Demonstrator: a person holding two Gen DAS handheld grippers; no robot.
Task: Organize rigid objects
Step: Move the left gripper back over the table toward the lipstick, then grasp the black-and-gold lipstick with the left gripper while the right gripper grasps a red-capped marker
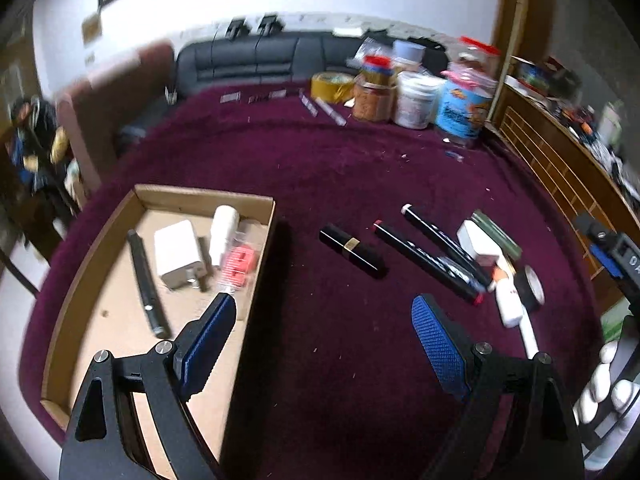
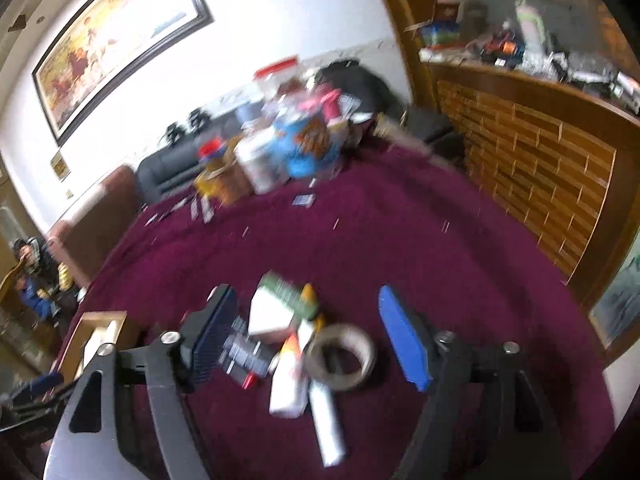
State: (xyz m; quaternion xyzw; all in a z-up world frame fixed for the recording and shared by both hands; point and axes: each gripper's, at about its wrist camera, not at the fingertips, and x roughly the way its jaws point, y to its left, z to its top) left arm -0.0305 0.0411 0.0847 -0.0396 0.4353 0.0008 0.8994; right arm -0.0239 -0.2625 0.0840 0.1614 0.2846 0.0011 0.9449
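Cardboard box [image 1: 262,248], lower left of left wrist view: holds black pen [image 1: 146,284], white charger [image 1: 178,254], white tube [image 1: 223,230], red packet [image 1: 239,266]. Right of box: black lipstick [image 1: 352,246], two black markers [image 1: 430,264], tape roll [image 1: 530,286].

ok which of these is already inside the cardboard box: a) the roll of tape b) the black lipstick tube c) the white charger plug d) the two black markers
c: the white charger plug lies in the cardboard box, while the roll of tape, black lipstick tube and two black markers lie out on the purple cloth.
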